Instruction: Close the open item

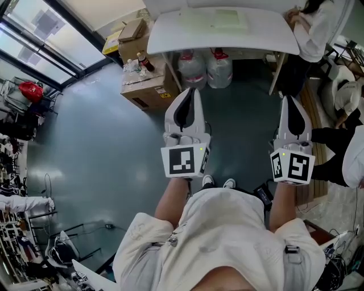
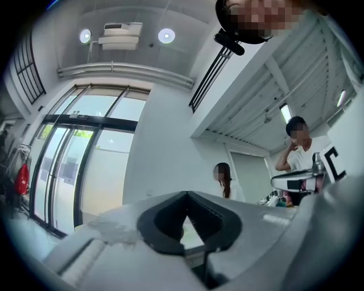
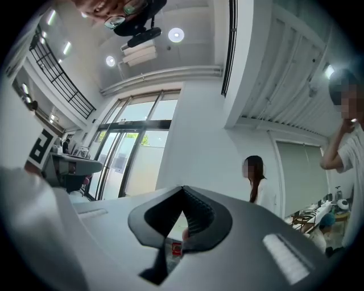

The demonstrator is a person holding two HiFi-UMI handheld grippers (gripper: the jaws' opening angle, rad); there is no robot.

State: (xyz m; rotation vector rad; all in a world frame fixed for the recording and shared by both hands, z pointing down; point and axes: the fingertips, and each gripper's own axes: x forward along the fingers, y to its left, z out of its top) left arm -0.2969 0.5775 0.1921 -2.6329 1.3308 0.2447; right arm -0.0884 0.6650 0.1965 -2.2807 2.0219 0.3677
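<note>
I hold both grippers out in front of me at waist height, pointing toward a white table (image 1: 222,34). In the head view the left gripper (image 1: 187,92) has its jaws together with nothing between them. The right gripper (image 1: 292,99) is also shut and empty. In the left gripper view the left gripper (image 2: 186,193) has its tips meeting in a point against the far wall. The right gripper view shows the right gripper (image 3: 182,187) closed in the same way. No open item is recognisable in any view. A pale green sheet (image 1: 230,17) lies on the table top.
A cardboard box (image 1: 149,91) with a dark bottle (image 1: 144,61) on it stands on the floor to the left of the table. Two large water jugs (image 1: 193,68) sit under the table. A person in white (image 1: 318,28) is at its right end. Glass doors (image 2: 74,165) are on the left.
</note>
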